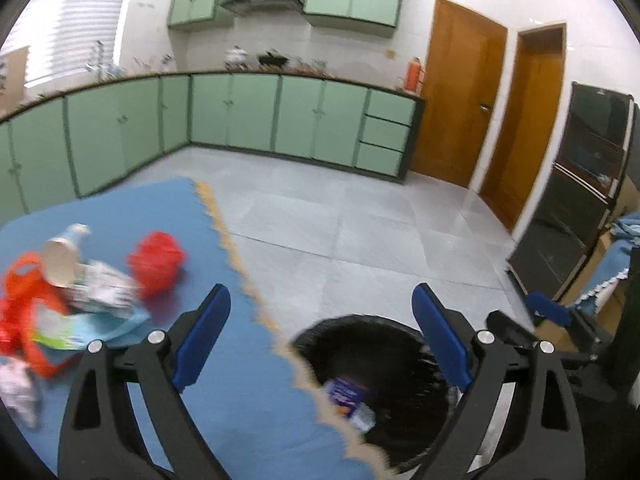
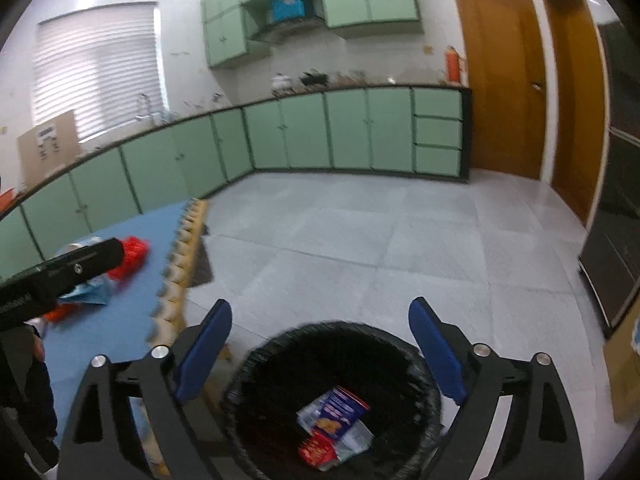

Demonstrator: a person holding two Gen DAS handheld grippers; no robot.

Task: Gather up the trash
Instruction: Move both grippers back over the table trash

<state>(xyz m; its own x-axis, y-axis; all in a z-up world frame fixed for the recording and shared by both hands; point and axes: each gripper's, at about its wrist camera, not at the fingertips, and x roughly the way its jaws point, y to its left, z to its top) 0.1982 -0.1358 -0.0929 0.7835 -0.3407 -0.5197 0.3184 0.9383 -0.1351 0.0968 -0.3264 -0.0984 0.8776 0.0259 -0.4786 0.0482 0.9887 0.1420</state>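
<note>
While both claws, left (image 1: 320, 344) and right (image 2: 320, 354), gape empty, bin (image 2: 256, 364) holds some wrappers (image 2: 334, 420); pile (image 1: 76, 280) on mat (image 1: 240, 412) remains.

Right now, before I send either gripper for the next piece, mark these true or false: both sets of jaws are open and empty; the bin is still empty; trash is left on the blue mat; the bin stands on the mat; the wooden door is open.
1. Left gripper and right gripper both have jaws open, holding nothing. True.
2. The black bin is empty. False: a blue packet and a red packet lie inside.
3. Trash remains on the blue mat. True: a red bag, a paper cup and wrappers.
4. The bin stands on the mat. False: it sits on the tiled floor beside the mat's edge.
5. The wooden door is open. False: it is closed.
</note>
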